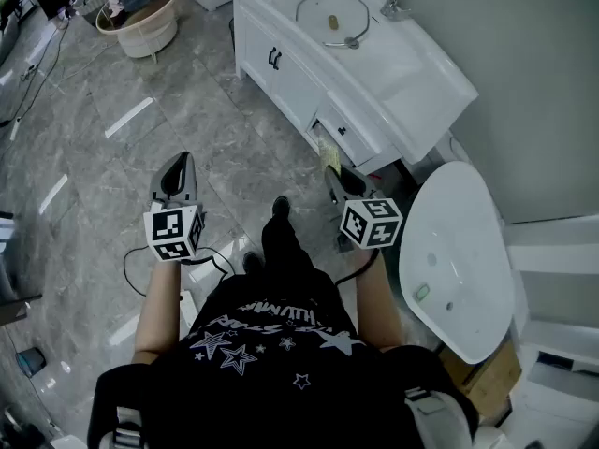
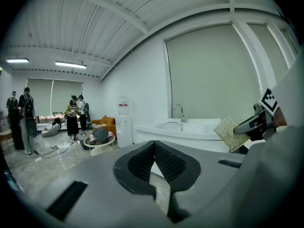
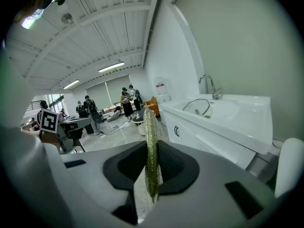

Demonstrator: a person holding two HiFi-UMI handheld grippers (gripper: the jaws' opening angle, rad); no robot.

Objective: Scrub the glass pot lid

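Note:
The glass pot lid [image 1: 332, 17] lies in the white sink basin [image 1: 398, 64], far ahead of both grippers; it also shows as the lid [image 2: 170, 124] and the lid [image 3: 197, 106] in the gripper views. My right gripper [image 1: 333, 172] is shut on a yellow-green scrub pad [image 3: 152, 151], which stands on edge between its jaws; the pad [image 2: 229, 132] shows in the left gripper view too. My left gripper [image 1: 180, 162] hangs over the floor, jaws together with nothing held [image 2: 153, 161]. Both are well short of the sink.
A white vanity cabinet [image 1: 299, 73] carries the sink and a chrome faucet [image 1: 393, 7]. A white oval fixture [image 1: 459, 260] stands at the right. A round basket of clothes [image 1: 140, 12] sits far left. Cables cross the grey tiled floor [image 1: 94, 157]. People [image 2: 73, 115] stand far off.

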